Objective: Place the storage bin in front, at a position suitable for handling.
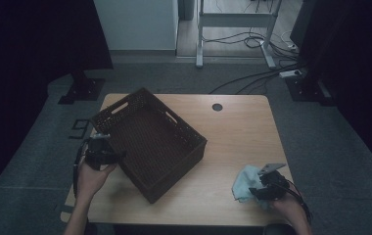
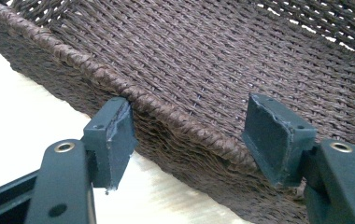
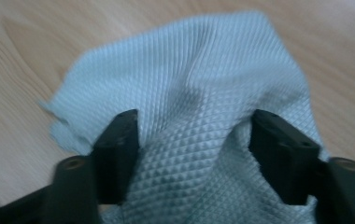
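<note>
A dark brown woven basket (image 1: 151,143) lies slanted on the left half of the wooden table (image 1: 233,132). My left gripper (image 1: 111,155) is at its near-left wall. In the left gripper view the gripper (image 2: 194,140) straddles the braided rim (image 2: 87,63): one jaw outside against the rim, the other over the basket's inside, with a gap between pad and wall. A light blue waffle cloth (image 1: 244,184) lies crumpled at the near right. My right gripper (image 1: 258,188) is down on the cloth (image 3: 189,70), and in its own view the gripper (image 3: 194,144) stands open around a raised fold.
A small round hole (image 1: 217,106) sits in the table's far edge. The basket holds nothing that I can see. Bare wood runs between basket and cloth. Dark floor, a desk frame (image 1: 233,29) and cables (image 1: 252,78) lie beyond the table.
</note>
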`<state>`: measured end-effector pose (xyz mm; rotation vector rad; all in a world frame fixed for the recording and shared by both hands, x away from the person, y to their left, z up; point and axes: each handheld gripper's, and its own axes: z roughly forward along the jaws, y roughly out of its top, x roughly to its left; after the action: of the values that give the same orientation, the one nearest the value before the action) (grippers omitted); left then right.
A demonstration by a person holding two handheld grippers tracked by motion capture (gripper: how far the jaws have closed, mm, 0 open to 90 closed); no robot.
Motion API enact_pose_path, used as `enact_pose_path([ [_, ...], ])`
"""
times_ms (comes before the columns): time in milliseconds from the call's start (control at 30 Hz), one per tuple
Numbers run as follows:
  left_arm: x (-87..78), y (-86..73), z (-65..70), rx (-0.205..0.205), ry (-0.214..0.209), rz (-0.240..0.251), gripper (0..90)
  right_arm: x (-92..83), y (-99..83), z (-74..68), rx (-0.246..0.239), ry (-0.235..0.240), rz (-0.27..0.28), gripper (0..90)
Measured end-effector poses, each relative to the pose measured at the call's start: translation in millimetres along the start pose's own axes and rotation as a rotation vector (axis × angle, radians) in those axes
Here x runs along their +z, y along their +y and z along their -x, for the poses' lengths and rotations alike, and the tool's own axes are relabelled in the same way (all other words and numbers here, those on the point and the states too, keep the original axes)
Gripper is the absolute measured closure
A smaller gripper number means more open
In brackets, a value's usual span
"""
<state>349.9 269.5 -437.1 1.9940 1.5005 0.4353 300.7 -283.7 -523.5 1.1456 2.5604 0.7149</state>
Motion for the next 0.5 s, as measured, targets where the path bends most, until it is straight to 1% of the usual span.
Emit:
enact_pose_path([
  [33,-0.4,-0.5,3.0,0.000,-0.001,-0.003,33.7,3.4,-0.5,-0.2,0.002,0.005,-0.024,41.3],
  [67,-0.6,-1.2,5.5,-0.003,-0.001,-0.002,33.7,3.8,-1.0,0.7,0.013,0.020,-0.017,43.8],
  [100,-0.6,-2.0,8.9,-0.004,0.000,-0.001,33.6,3.5,-1.2,1.3,0.017,0.025,-0.018,45.1],
  [233,-0.4,-3.2,21.3,-0.003,-0.004,-0.006,33.4,2.4,-0.9,1.4,0.025,0.024,-0.025,52.3],
  [300,0.2,-2.9,26.2,-0.002,-0.006,-0.008,33.4,1.8,-0.4,0.8,0.026,0.024,-0.029,58.0],
  [367,0.1,-1.6,26.4,0.000,-0.021,-0.015,32.7,0.8,-0.3,0.9,0.029,0.026,-0.032,65.9],
  [400,0.3,-1.2,25.6,0.003,-0.035,-0.017,30.2,0.3,-0.4,1.5,0.030,0.031,-0.035,68.6],
  [433,0.8,-1.4,25.1,0.013,-0.052,-0.018,25.3,-0.2,-0.6,1.7,0.034,0.033,-0.034,71.0],
  [467,0.8,-1.4,24.9,0.018,-0.056,-0.020,22.2,-0.5,-0.8,1.6,0.037,0.033,-0.029,72.8],
  [500,1.1,-1.5,25.0,0.029,-0.058,-0.019,21.7,-0.9,-0.9,1.8,0.037,0.034,-0.027,73.4],
])
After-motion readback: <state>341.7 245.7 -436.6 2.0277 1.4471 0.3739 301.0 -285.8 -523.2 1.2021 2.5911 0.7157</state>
